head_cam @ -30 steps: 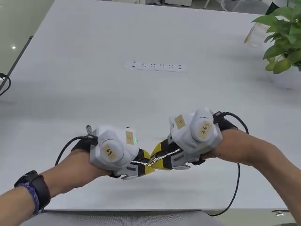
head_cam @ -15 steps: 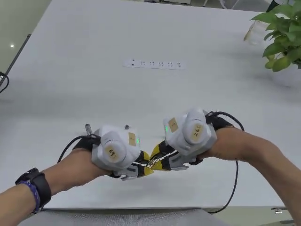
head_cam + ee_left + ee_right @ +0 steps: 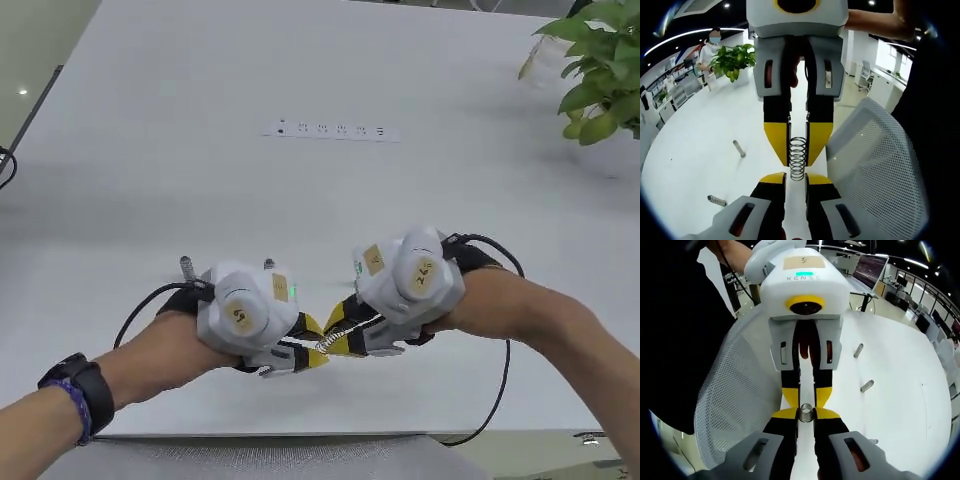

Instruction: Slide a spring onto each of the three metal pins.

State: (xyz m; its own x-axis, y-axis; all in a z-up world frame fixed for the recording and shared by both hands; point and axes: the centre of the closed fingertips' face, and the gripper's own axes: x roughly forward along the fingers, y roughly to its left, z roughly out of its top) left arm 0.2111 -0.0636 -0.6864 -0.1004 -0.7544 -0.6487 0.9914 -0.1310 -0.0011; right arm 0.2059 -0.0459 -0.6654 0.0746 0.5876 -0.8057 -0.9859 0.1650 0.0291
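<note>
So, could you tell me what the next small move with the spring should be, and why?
Probably ease the right gripper a little closer to the left gripper. The spring sits between the right gripper's tips, with its end just reaching the left gripper's tips, so it seems not yet seated there.

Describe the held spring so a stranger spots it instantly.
At the white table's near edge, the left gripper and right gripper meet tip to tip. The spring is the silver coil between their yellow jaw tips, in mid-air, unlike the metal pieces resting on the table.
</note>
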